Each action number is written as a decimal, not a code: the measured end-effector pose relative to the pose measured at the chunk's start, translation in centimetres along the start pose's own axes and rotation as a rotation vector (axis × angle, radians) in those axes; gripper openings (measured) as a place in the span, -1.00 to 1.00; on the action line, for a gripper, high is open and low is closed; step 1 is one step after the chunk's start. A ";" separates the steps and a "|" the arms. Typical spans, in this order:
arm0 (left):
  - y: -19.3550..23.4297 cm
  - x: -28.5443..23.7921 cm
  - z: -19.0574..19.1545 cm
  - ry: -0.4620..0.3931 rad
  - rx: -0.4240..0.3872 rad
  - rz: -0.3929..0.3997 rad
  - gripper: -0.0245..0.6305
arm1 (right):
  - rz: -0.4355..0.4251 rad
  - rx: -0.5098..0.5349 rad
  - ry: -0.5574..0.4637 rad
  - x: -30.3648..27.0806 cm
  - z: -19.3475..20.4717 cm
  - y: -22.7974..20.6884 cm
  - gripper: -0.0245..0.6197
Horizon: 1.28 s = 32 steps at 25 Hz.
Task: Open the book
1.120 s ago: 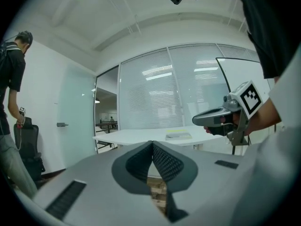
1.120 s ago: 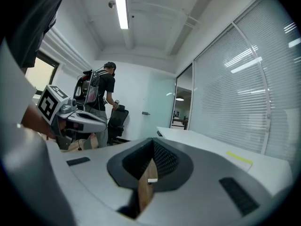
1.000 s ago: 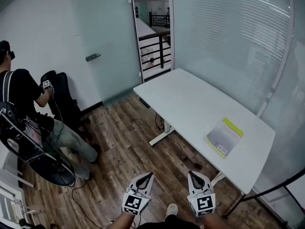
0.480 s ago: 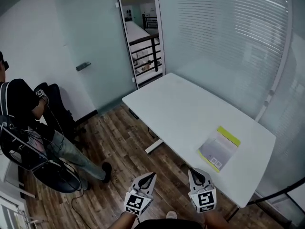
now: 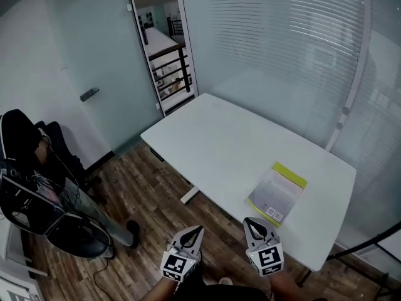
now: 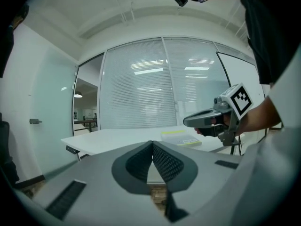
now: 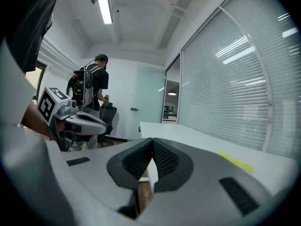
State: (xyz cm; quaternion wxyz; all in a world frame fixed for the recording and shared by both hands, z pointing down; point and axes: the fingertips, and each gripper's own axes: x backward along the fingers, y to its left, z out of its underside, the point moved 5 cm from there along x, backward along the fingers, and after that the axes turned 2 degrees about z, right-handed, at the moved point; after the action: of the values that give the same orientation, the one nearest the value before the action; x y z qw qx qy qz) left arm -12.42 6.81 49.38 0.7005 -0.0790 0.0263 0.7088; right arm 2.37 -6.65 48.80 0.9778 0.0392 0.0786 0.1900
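**Head view.** A white, smooth-topped rectangular table (image 5: 219, 137) stood with its far long side close to a frosted glass wall with horizontal blinds (image 5: 282, 42). Its near long edge and left corner faced open brown wood-plank floor (image 5: 144, 193). This floor ran clear from the table's edge to a black office chair (image 5: 69, 237) and a tangle of cables at the left.

The closed book, thin and flat with a grey cover and a yellow-green strip along its far end (image 5: 276, 193), lay on the table's right half. It sat just inside the near edge and slightly askew to it, with bare tabletop on every side.

The left gripper (image 5: 198, 229) and right gripper (image 5: 248, 221), both grey moulded plastic with marker cubes, were held side by side over the floor. They stopped short of the table edge and touched nothing.

**Gripper views.** On each gripper the two black, ribbed, wedge-shaped pads met at their tips, with the jaws pressed together and nothing between them. The book showed beyond them as a low slab on the tabletop. In the right gripper view a person in a black shirt (image 7: 96, 86) stood by the far white wall.
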 end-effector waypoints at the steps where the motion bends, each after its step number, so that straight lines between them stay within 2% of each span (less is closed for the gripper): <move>1: 0.2 -0.7 0.4 0.002 0.003 0.006 -0.89 | 0.003 0.004 0.003 -0.2 0.3 -0.4 -0.90; 4: 1.5 -3.2 0.5 -0.010 0.009 0.036 -0.89 | 0.031 0.008 0.024 -1.4 0.2 -1.9 -0.90; 13: 5.4 -10.0 -1.2 -0.032 -0.013 0.233 -0.89 | 0.108 -0.072 0.107 -6.0 1.3 -3.3 -0.90; 19: 8.8 -13.4 -0.6 -0.014 0.009 0.334 -0.89 | 0.221 -0.052 0.143 -9.3 0.6 -3.2 -0.90; 22: 9.8 -15.3 -0.6 -0.014 0.004 0.403 -0.89 | 0.268 -0.081 0.171 -10.1 1.3 -3.4 -0.90; 25: 10.4 -16.6 -0.5 -0.012 0.020 0.484 -0.89 | 0.334 -0.098 0.189 -10.6 1.7 -3.3 -0.90; 28: 11.3 -17.6 -1.0 -0.016 0.086 0.558 -0.89 | 0.398 -0.107 0.207 -10.8 2.0 -3.1 -0.90; 32: 11.6 -19.1 -0.8 -0.007 0.078 0.631 -0.89 | 0.470 -0.096 0.274 -9.5 2.6 -3.3 -0.90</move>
State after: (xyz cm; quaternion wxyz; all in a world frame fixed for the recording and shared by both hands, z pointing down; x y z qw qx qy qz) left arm -23.83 -12.43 50.60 0.4486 -0.0378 0.0743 0.8898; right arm -4.69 -13.46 52.34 0.8880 -0.0159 0.1897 0.4186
